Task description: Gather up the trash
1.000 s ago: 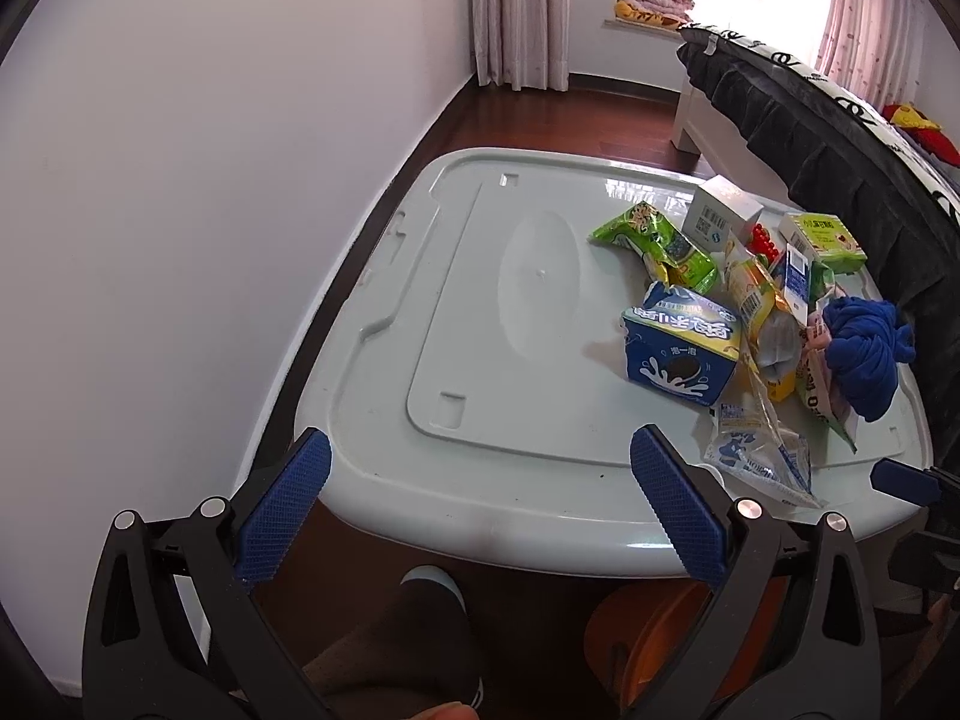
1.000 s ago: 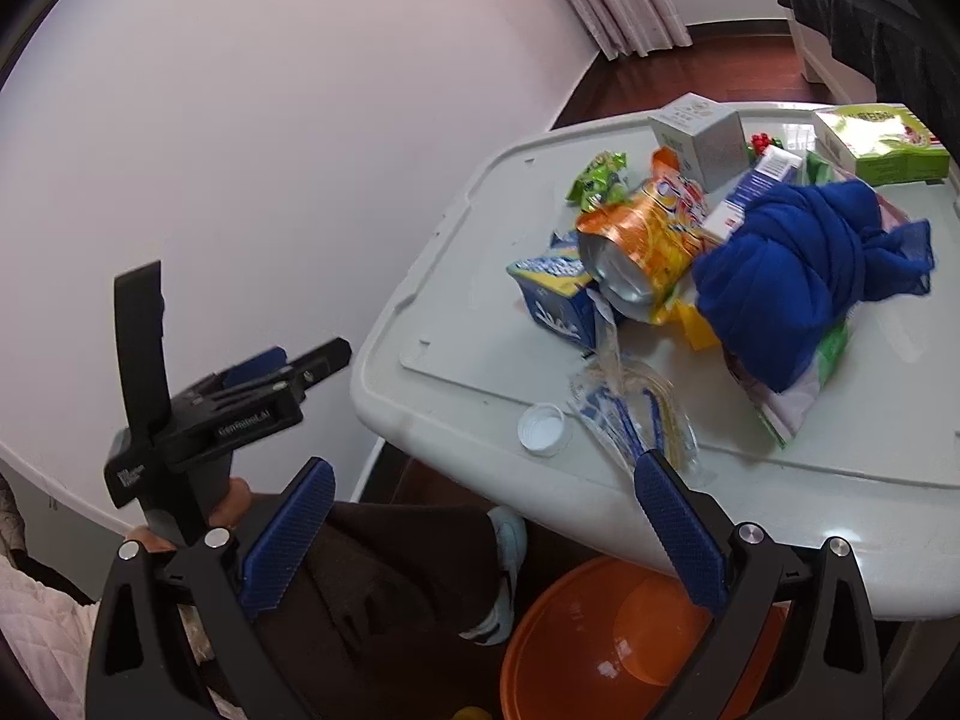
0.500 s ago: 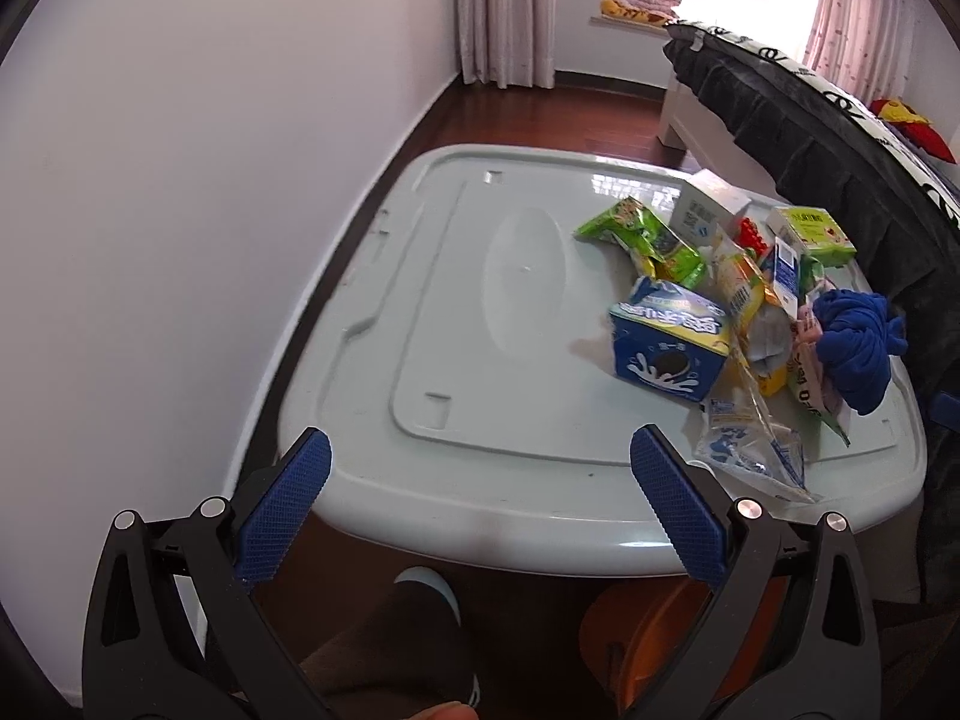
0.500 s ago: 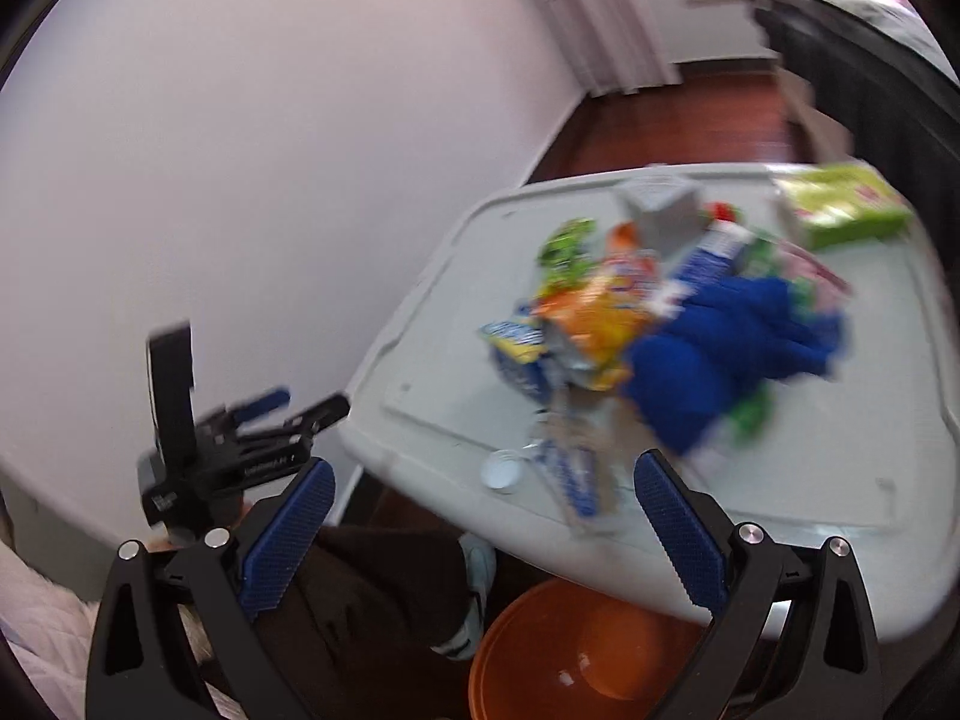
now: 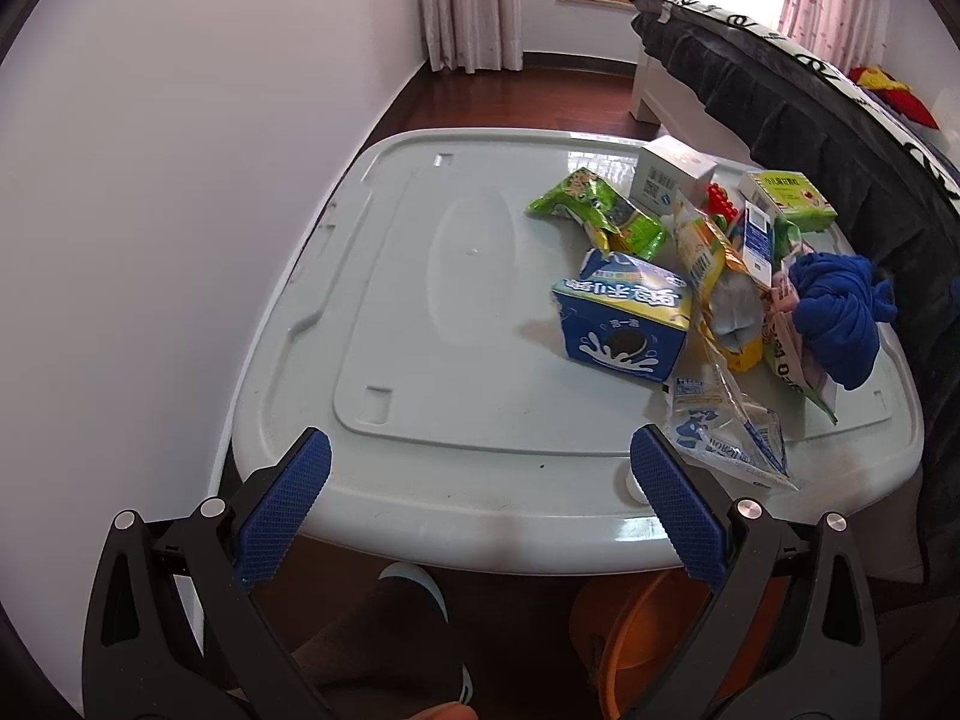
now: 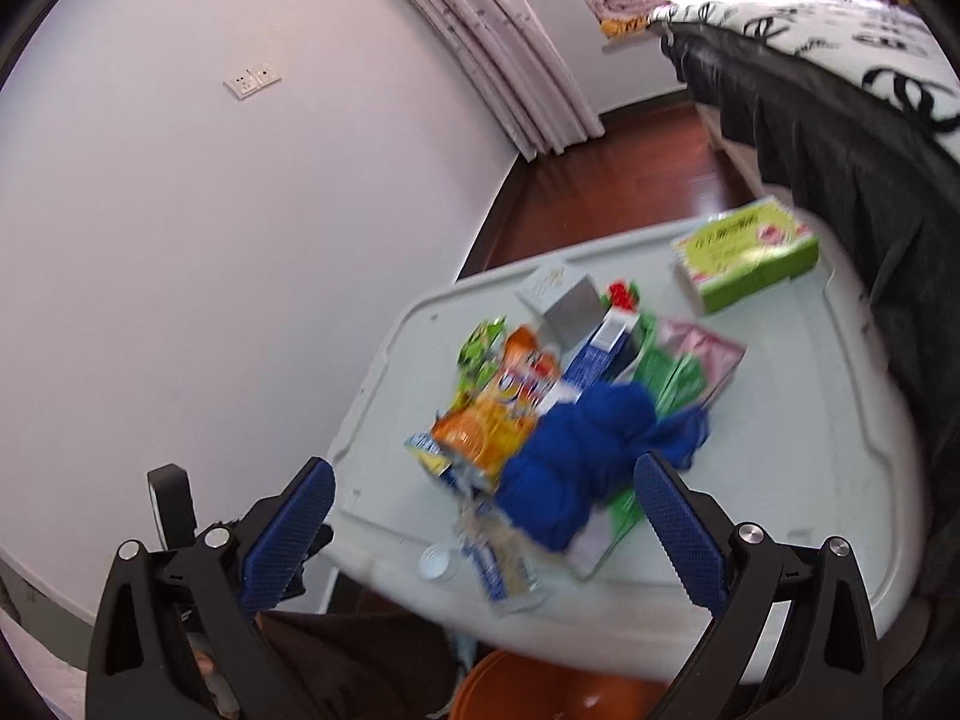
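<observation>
White wall on my left, dark bed on my right, and between them the pale plastic bench [image 5: 420, 324] with trash heaped toward its right edge. My left gripper [image 5: 480, 498] hangs over the near edge, jaws wide, nothing between them. Right gripper [image 6: 483, 516] too: jaws wide apart and empty, above the near right part (this view is blurred, so small details escape me). Blue milk carton [image 5: 621, 330] sits at the pile's left side, green snack bag [image 5: 600, 213] behind it, orange wrapper [image 5: 717, 276] touching its right. Blue cloth [image 5: 840, 312] is bunched at the right edge on top of wrappers. Clear plastic packet [image 5: 729, 438] lies by the near edge, green box [image 5: 786, 198] and white box [image 5: 672, 174] at the far right corner. Orange bin [image 6: 540, 690] stands on the floor beneath the near edge.
</observation>
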Demonstrator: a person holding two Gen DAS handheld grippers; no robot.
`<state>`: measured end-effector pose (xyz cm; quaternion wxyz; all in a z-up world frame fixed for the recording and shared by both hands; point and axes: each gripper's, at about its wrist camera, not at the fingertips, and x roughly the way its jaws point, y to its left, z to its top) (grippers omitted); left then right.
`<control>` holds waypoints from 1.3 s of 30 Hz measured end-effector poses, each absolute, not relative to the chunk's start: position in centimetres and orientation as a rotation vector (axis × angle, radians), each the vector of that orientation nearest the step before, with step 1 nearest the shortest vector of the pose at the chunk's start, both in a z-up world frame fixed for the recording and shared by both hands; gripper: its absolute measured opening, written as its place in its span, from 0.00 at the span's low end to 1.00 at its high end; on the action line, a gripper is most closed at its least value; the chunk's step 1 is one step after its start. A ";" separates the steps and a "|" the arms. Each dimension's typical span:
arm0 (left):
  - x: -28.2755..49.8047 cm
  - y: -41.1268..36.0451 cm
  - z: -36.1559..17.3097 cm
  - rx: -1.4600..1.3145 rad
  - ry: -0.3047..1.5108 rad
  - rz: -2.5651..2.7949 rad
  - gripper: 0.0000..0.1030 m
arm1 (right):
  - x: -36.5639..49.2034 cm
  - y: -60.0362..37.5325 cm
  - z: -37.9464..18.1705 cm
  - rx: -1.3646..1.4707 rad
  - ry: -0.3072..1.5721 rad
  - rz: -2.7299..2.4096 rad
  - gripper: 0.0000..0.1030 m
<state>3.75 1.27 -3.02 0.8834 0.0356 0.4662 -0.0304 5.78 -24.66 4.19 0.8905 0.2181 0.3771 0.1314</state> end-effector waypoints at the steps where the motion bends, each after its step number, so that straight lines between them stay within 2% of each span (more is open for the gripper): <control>1: 3.8 1.1 -3.1 0.073 0.973 -0.068 0.95 | 5.8 -24.7 4.0 0.451 0.789 0.268 0.96; 18: 3.8 0.8 -3.0 0.047 0.974 -0.118 0.95 | 8.7 -23.8 -3.0 0.746 0.898 0.036 0.96; 29: 3.9 0.9 -3.3 0.027 0.996 -0.155 0.95 | 11.0 -23.8 -5.6 0.694 0.927 -0.107 0.96; 30: 4.0 0.9 -3.4 0.028 1.000 -0.157 0.95 | 11.1 -23.8 -5.9 0.703 0.933 -0.108 0.94; 31: 4.0 0.8 -3.4 0.027 1.001 -0.157 0.95 | 10.9 -24.0 -6.1 0.718 0.925 -0.108 0.84; 32: 3.9 0.8 -3.4 0.026 1.001 -0.157 0.95 | 10.7 -24.1 -6.1 0.723 0.913 -0.098 0.80; 33: 4.0 0.8 -3.4 0.022 1.003 -0.161 0.95 | 10.7 -24.0 -6.0 0.714 0.906 -0.084 0.68; 34: 4.0 0.8 -3.4 0.017 1.006 -0.165 0.95 | 10.8 -23.7 -5.8 0.683 0.909 -0.072 0.60; 39: 3.9 0.6 -3.6 0.015 1.019 -0.182 0.95 | 10.4 -23.9 -5.6 0.696 0.897 -0.045 0.53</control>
